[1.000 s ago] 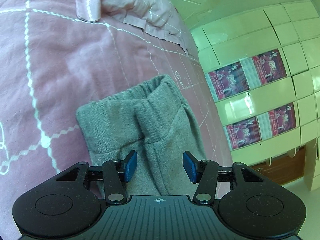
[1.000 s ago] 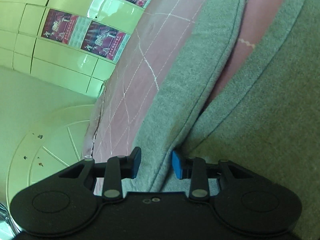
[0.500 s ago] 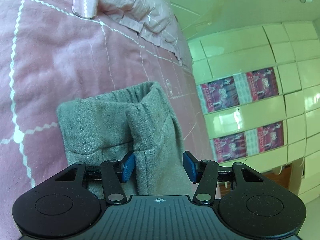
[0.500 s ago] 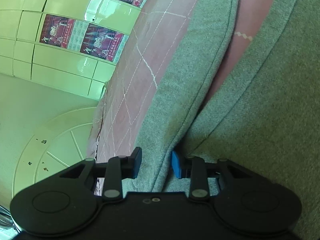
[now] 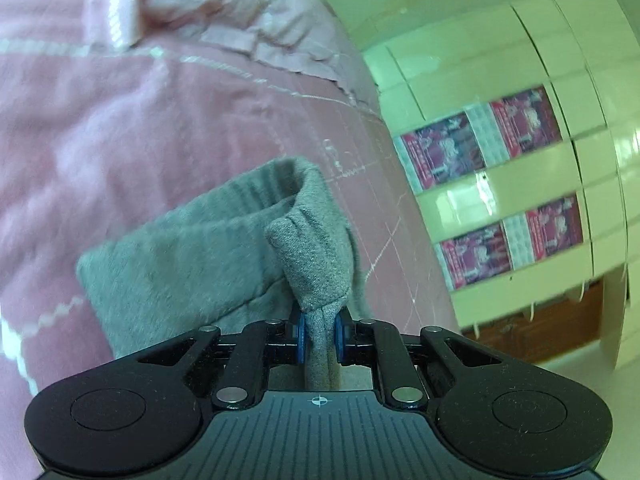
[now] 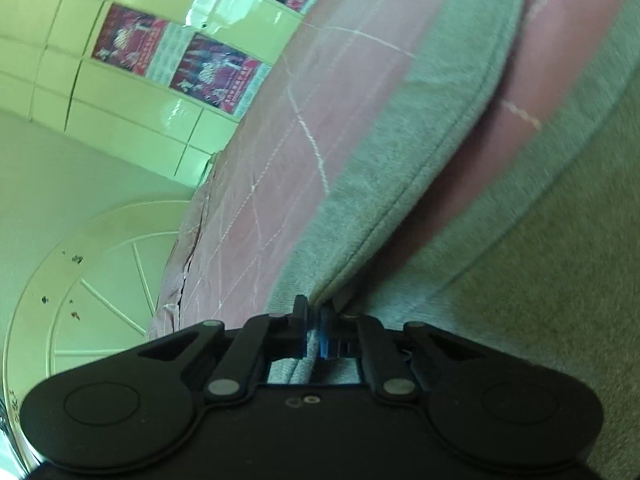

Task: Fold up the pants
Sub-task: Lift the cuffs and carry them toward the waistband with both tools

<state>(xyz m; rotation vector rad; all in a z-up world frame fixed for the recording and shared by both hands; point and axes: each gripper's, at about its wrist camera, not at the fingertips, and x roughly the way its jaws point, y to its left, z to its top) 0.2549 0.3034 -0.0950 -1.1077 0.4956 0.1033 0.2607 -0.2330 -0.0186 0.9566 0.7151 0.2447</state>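
- Your left gripper (image 5: 319, 338) has its blue pads pressed in on a bunched fold of the grey pants (image 5: 192, 256), pinched just below the elastic waistband (image 5: 256, 200); the cloth puckers into a tight neck right where the pads meet it.
- Your right gripper (image 6: 314, 334) has its fingers drawn nearly together on a hemmed edge of the same pants (image 6: 520, 280), with only a thin layer of grey fabric between the pads.
- Just past the left gripper, the waistband stands up and gapes like an open pouch (its inside is in shadow, so you cannot tell whether anything is in it).
- Ahead of the right gripper, one grey panel runs up and away along its stitched seam, and a second, wider grey panel fills the right side of that view; a strip of bedding shows between the two.
- The pants lie on a pink quilt (image 5: 120, 120) stitched with white zigzag lines in a diamond grid.
- Farther back in the left view, a rumpled pink pillow (image 5: 224, 4) rests on the quilt.
- Beyond the bed's edge stands a wall of pale cabinets (image 5: 520, 184) with red posters (image 5: 480, 144) on several panels.
- In the right view, a round ceiling medallion (image 6: 100, 292) shows off to the left, farthest of all.
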